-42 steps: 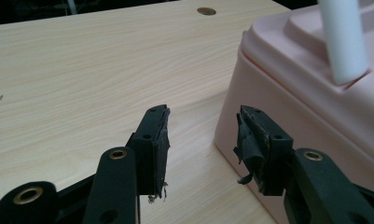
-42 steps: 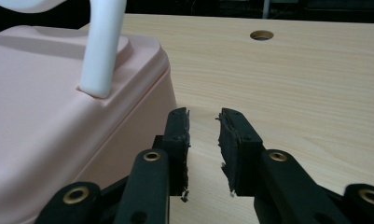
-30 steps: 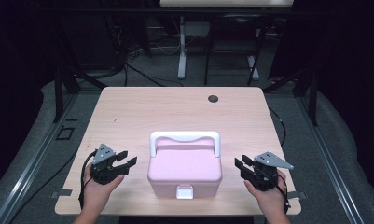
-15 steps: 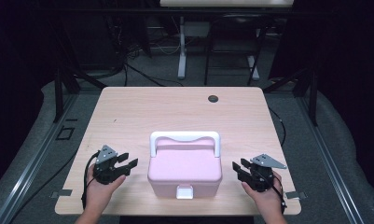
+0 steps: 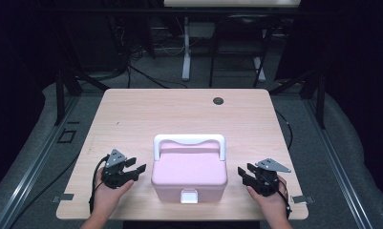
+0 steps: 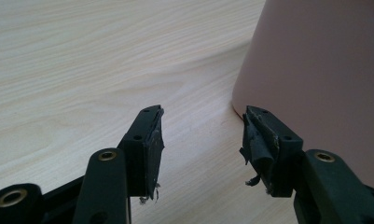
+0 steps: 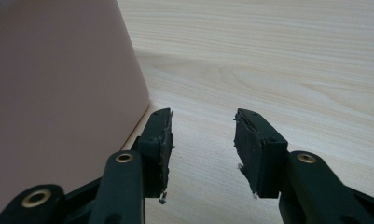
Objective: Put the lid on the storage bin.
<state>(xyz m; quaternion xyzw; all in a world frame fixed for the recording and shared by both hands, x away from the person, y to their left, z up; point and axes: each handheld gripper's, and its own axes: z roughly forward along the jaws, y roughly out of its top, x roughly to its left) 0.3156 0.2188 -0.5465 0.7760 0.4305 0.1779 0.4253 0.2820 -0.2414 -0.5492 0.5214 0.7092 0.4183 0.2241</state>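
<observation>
Left gripper (image 5: 140,169) at lower left of the high view, held in a hand (image 5: 105,195) rising from the bottom edge, jaws parted with nothing between them, tips aimed right toward the pink box (image 5: 189,172). Just been opening wider. Seen in the left gripper view (image 6: 201,133) with both black jaws rising from the bottom of the frame, bare wood of the table (image 6: 82,60) in the gap, worn pads (image 6: 259,149) frayed at their edges. Pink box (image 6: 324,79) at the right side of that frame, its wall just beside the right-hand jaw; touching or not, cannot tell.

Right gripper (image 5: 240,172) at lower right of the high view, in the other hand (image 5: 272,202), jaws likewise apart and empty, tips aimed left at the box and stopping just short of its side. Also just been opening. In the right gripper view (image 7: 202,123), pale table (image 7: 268,56) between the jaws and the pink box (image 7: 58,93) at the left of the frame, close beside the left-hand jaw.

Pink box low in the centre of the high view, near the table's bottom edge, lid down, white handle (image 5: 189,140) lying over its far side, white latch (image 5: 188,196) on its near face. Small dark round spot (image 5: 218,100) on the table (image 5: 179,114) well apart, toward the upper middle.
</observation>
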